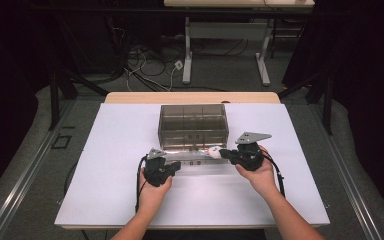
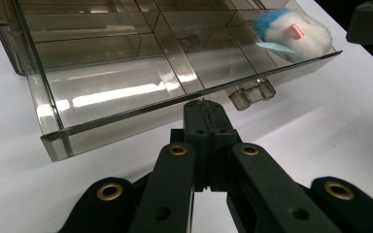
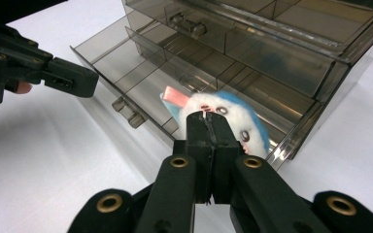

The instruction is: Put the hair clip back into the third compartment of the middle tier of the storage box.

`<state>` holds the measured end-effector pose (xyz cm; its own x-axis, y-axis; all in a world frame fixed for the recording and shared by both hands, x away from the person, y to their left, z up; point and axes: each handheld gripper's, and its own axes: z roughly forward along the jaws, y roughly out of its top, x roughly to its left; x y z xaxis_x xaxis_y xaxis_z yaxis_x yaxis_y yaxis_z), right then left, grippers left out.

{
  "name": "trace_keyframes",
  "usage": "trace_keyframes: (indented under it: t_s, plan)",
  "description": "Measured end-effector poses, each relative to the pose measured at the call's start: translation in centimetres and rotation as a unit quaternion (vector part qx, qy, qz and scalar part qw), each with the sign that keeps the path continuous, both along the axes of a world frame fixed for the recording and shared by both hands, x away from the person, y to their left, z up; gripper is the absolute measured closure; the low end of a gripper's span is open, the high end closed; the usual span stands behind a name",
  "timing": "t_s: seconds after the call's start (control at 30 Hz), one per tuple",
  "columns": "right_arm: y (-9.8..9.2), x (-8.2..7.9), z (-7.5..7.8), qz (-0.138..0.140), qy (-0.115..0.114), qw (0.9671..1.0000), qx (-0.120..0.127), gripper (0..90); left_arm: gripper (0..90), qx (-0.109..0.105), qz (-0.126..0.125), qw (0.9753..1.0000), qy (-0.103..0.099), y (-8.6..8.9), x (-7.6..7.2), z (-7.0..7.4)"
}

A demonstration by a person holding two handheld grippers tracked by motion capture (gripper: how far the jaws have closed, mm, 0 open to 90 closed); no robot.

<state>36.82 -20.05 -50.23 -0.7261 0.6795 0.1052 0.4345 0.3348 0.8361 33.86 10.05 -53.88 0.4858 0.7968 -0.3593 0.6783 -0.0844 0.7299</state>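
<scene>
Right gripper (image 3: pixel 208 116), jaws closed on fluffy white-and-blue plush toy (image 3: pixel 233 121), holds it over the pulled-out smoky transparent plastic drawer (image 2: pixel 126 92) at its right corner; left gripper (image 2: pixel 205 104), jaws closed and empty, near drawer front; toy may snag the rim.

**Smoky plastic, matt black jaws, white fluff**

The drawer cabinet (image 1: pixel 193 126) is smoke-tinted clear plastic, glossy, and its open drawer (image 2: pixel 126 92) shows bright glare streaks on smooth walls. The plush toy (image 3: pixel 233 121) at the drawer's 3 o'clock end is fuzzy white and blue fabric. The left gripper (image 2: pixel 205 104) and right gripper (image 3: pixel 207 116) are matt black plastic with brass-coloured rivets. The table sheet (image 1: pixel 120 190) looks matt white and smooth.
</scene>
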Motion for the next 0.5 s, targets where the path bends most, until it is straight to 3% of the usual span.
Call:
trace_keyframes:
  t_s: [0.5]
  plan:
    - [0.29, -0.2, -0.57, 0.013, 0.01, 0.9999, 0.001, 89.3, 90.0, -0.001, 0.014, 0.9999, -0.002, 0.27, 0.94, -0.06]
